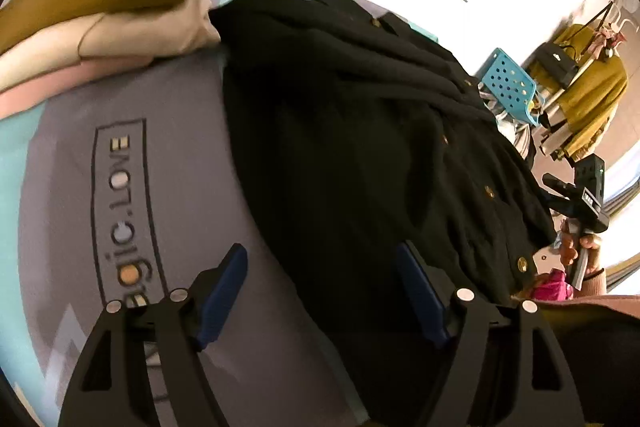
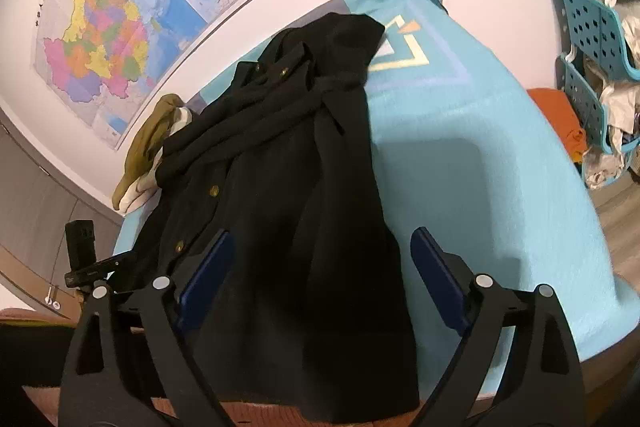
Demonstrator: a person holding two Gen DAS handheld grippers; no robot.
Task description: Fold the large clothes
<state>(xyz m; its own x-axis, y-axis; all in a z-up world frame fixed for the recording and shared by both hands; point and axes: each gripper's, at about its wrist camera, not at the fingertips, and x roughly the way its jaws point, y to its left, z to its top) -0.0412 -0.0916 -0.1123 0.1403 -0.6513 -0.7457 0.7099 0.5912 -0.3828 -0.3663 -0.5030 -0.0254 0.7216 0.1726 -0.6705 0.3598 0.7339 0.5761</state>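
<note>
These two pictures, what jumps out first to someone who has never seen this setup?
A big black coat with brass buttons lies rumpled across the turquoise printed table cover, filling the middle of both views. Folded mustard, cream and pink clothes are stacked beside it, and a colourful wall map hangs behind. Both tools, left and right, are open.

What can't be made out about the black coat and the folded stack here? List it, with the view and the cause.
- Black coat hem: right wrist view, cut off behind the right gripper.
- Coat's near edge: left wrist view, lost in dark fabric under the left gripper.
- Folded stack: left wrist view, its left end cut by the lens rim; right wrist view, mostly hidden behind the coat.
- Coat's sleeves: both views, folds too dark to separate.
</note>
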